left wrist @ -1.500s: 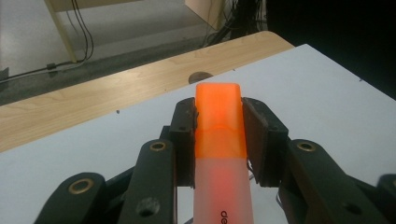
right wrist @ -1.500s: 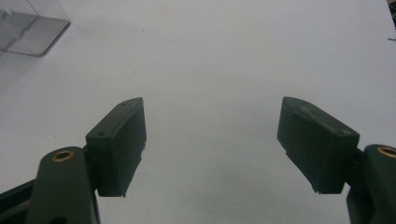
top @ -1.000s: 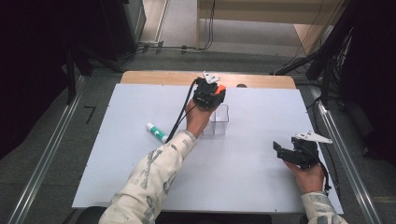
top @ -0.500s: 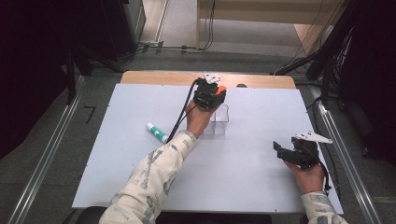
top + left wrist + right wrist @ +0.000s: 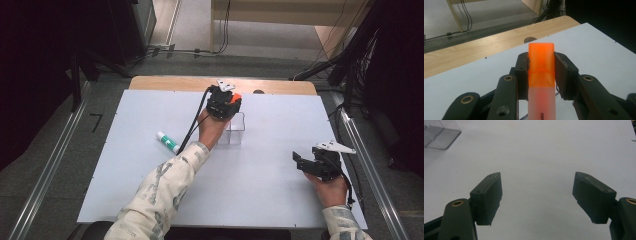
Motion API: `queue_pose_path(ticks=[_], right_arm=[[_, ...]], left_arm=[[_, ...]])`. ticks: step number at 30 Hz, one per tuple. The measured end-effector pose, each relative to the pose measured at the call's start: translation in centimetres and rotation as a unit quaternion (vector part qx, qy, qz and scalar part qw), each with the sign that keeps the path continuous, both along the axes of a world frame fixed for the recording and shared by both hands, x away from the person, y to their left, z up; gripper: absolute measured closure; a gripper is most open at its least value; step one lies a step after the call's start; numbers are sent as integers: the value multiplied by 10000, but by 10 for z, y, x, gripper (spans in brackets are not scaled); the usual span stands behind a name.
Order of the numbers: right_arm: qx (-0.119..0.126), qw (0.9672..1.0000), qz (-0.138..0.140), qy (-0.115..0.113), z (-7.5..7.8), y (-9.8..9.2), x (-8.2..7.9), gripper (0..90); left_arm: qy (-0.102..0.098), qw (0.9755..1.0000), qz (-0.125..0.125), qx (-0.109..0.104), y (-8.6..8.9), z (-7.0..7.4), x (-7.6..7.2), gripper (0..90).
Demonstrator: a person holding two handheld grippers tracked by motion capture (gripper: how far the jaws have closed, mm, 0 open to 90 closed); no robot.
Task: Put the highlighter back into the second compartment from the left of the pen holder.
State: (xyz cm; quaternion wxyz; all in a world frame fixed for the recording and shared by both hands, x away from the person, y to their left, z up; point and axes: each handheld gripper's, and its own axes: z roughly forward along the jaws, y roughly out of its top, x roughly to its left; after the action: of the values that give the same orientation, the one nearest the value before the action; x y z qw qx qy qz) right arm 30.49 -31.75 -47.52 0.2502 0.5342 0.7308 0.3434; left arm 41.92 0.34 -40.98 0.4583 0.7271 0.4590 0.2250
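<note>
While clamped, highlighter (image 5: 541, 75) lettering readable close-up.

- I'm working over a wooden table (image 5: 165, 83); a bare strip of its light wood shows along the far edge, with a small dark round hole (image 5: 258, 91) in it.
- A white sheet (image 5: 260, 200) covers nearly all of the top.
- A clear plastic box (image 5: 235, 129) stands on the sheet, near the middle, toward the far side.
- A white marker with a green cap (image 5: 167, 141) lies flat on the sheet, left of the box and apart from it.
</note>
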Motion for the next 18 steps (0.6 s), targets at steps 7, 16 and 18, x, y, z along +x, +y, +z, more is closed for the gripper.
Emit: queue_pose_path(ticks=[7,16,18], right_arm=[[-13,10000,-2,1,0,0,0,223],[-21,10000,-7,8,0,1,0,223],[-21,10000,-5,12,0,1,0,223]], left_arm=[[-23,10000,10,31,4,-1,-4,666],[-24,9999,-92,73,5,0,-9,629],[-4,9999,-112,35,5,0,-11,604]])
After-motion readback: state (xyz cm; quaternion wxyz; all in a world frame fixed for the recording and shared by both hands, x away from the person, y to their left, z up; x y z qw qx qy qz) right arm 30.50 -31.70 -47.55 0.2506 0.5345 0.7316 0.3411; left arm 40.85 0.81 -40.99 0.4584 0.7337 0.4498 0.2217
